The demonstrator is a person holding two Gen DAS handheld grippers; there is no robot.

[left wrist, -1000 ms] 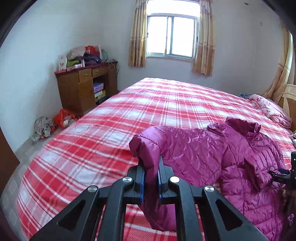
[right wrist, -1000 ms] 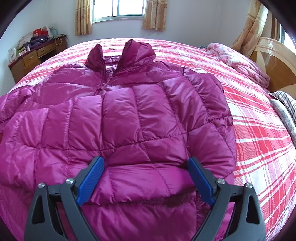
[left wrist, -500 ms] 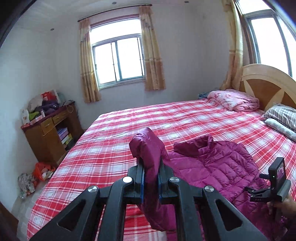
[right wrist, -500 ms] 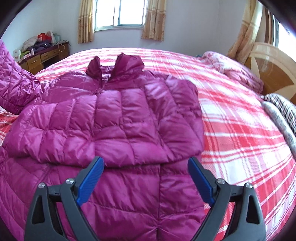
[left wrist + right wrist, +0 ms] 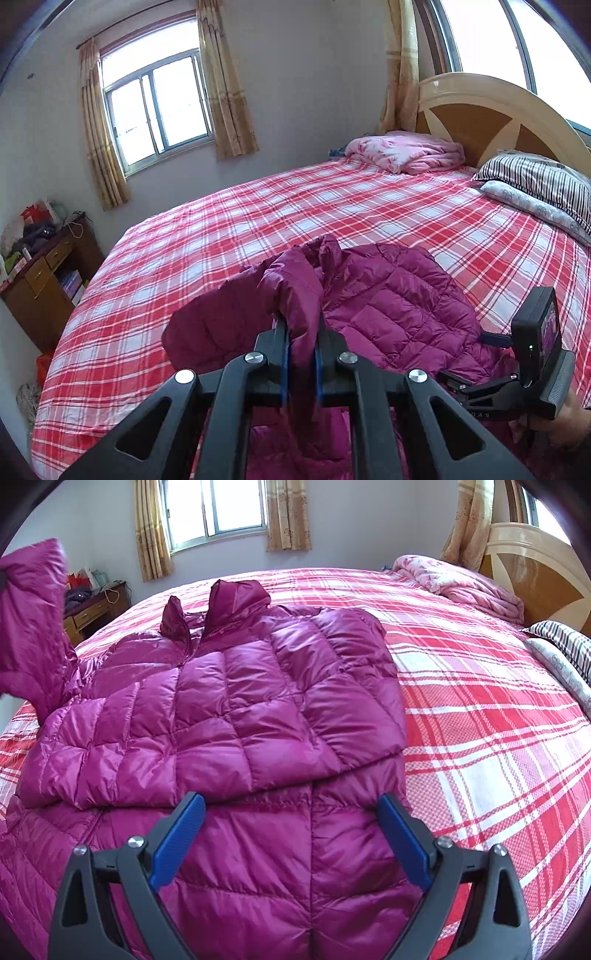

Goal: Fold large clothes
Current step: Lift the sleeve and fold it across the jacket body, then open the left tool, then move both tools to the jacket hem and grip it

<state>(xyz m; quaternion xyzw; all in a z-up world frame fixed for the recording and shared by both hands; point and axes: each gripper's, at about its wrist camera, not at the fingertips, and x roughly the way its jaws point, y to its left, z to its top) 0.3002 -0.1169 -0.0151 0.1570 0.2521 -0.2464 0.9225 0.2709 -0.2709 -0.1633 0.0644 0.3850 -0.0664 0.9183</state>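
Observation:
A magenta quilted down jacket point(image 5: 240, 709) lies on the red plaid bed point(image 5: 480, 720), collar toward the window, its right side folded across the front. My left gripper point(image 5: 301, 332) is shut on the jacket's left sleeve point(image 5: 291, 291) and holds it lifted above the bed; that raised sleeve shows at the left edge of the right wrist view point(image 5: 33, 627). My right gripper point(image 5: 291, 805) is open and empty, hovering over the jacket's lower body near the hem. The right gripper's body also shows in the left wrist view point(image 5: 532, 362).
A pink folded quilt point(image 5: 406, 151) and striped pillows point(image 5: 539, 184) lie by the wooden headboard point(image 5: 491, 110). A brown desk with clutter point(image 5: 40, 273) stands left of the bed under the curtained window point(image 5: 159, 107). Bags lie on the floor point(image 5: 37, 376).
My left gripper has lifted the sleeve and swung right, toward the jacket's middle. The jacket's right side now lies folded flatter. My right gripper has stayed open and drawn back toward the hem.

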